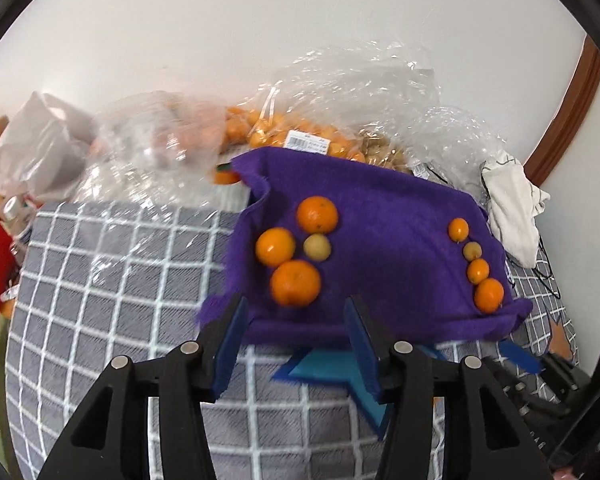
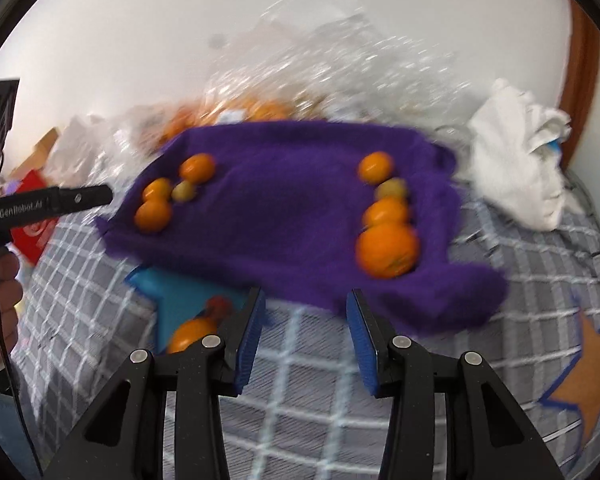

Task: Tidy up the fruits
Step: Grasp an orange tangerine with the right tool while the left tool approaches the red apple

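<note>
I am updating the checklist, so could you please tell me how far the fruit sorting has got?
Done: two groups of four fruits lie on the purple cloth, a cluster and a row. In hand: nothing; both tools are empty. Left: one orange lies off the cloth.

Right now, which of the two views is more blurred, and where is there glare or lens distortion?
Right wrist view: strong motion blur, purple cloth and oranges smeared. Left wrist view: sharper, only slight blur on the cloth; glare on the clear plastic bags. Both views: fisheye bends the grid-pattern sheet, dark vignette in the corners.
</note>
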Action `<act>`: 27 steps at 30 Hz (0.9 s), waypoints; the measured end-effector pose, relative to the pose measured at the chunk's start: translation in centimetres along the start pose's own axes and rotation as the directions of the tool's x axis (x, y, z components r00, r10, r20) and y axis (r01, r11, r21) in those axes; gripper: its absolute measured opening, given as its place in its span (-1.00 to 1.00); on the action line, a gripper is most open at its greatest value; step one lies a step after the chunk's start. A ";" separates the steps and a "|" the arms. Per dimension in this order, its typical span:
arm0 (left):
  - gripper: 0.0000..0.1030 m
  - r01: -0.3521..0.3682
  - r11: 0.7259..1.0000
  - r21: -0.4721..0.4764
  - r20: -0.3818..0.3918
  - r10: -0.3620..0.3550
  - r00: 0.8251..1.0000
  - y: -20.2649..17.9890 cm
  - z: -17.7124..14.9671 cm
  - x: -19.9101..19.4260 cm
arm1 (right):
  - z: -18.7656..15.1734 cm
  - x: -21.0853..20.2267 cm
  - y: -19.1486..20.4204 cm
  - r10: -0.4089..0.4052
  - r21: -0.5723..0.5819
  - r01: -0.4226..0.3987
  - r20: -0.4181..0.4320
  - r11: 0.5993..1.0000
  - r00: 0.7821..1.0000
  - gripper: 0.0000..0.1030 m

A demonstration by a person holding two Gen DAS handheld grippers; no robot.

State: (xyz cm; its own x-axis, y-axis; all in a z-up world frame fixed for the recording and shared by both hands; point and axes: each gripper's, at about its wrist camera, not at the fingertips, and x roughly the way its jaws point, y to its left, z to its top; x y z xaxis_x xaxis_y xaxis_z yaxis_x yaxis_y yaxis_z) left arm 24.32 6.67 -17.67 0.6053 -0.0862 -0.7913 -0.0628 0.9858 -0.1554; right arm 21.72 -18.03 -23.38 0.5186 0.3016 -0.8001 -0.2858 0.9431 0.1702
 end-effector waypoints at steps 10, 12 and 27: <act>-0.04 -0.050 0.998 -0.035 -0.017 0.049 0.999 3.1 -4.1 -2.3 | -2.2 2.4 4.4 0.073 -0.021 -0.074 -0.053 0.997 0.996 -0.13; -0.04 -0.056 0.998 -0.040 -0.020 0.056 0.998 3.5 -4.6 -2.7 | -2.3 3.0 4.7 0.088 -0.020 -0.089 -0.057 0.996 0.994 -0.13; -0.04 -0.080 0.995 -0.057 -0.033 0.078 0.996 3.8 -5.9 -3.1 | -2.3 4.4 5.6 0.136 -0.038 -0.139 -0.073 0.990 0.988 -0.38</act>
State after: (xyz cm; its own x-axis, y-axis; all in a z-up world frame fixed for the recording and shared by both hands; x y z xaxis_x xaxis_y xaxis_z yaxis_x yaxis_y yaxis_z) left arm 17.54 9.84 -19.31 0.5724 -0.0136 -0.8199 -0.1559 0.9798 -0.1250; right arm 20.54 -11.76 -27.34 0.4144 0.4156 -0.8097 -0.3852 0.8861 0.2577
